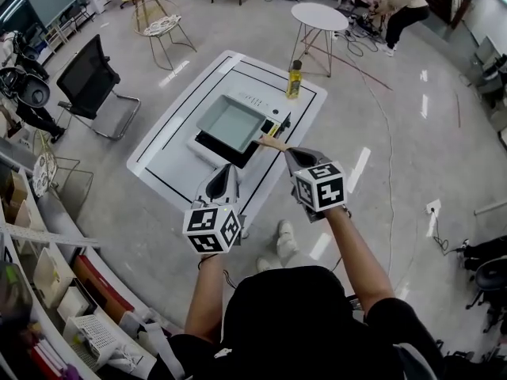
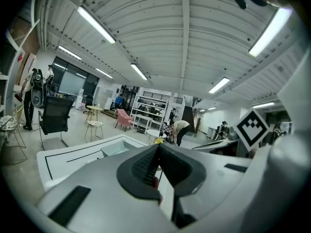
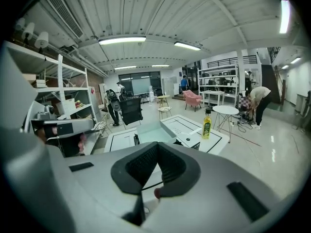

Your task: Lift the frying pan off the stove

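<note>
The task is not yet begun, as far as I can judge. The frying pan [image 1: 230,123], a square pale one, sits on the black stove [image 1: 224,150], and the stove stands on the low white desk [image 1: 170,145]. A yellow bottle [image 1: 294,79] stands on the same desk, well apart from the pan, at the far edge.

I stand on the floor in front of the desk and hold both tools up before me, above its near side. My left hand-held gripper [image 1: 225,171] is clenched, its two pads pressed together with nothing between them. My right hand-held gripper [image 1: 291,155] is clenched in the same way and is also empty. Neither one touches the pan or the stove.

A light stick-like part [image 1: 272,142] goes out from the near corner of the pan toward my right tool. I take it for the handle, but it is small in the head view, so I am not sure.

What is left is all of the work: to open one gripper, bring it down to the handle, close on it, and raise the pan clear of the stove.
</note>
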The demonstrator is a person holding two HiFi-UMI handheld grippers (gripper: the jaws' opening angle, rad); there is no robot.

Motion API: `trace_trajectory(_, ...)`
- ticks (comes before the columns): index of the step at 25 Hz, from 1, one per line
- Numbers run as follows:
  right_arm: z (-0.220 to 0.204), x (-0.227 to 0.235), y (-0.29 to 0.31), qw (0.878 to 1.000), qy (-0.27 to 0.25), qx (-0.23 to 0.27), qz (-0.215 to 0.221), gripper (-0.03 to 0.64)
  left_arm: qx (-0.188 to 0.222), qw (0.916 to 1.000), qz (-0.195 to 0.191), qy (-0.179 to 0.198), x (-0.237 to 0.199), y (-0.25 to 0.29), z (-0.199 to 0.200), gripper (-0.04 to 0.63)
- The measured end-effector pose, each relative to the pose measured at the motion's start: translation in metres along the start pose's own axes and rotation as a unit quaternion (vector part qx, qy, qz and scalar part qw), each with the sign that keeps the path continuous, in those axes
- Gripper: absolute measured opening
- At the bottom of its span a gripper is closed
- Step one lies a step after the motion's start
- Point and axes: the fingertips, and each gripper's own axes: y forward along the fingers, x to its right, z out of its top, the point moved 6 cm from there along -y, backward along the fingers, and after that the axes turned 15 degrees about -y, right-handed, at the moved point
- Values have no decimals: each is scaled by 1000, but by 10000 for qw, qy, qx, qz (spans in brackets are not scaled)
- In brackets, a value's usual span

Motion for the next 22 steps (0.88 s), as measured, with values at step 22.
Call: trace_trajectory(22,-32,43,125,9692,-1117,-1484,1617,157,115,9973,719,-1,-28,93,11,11)
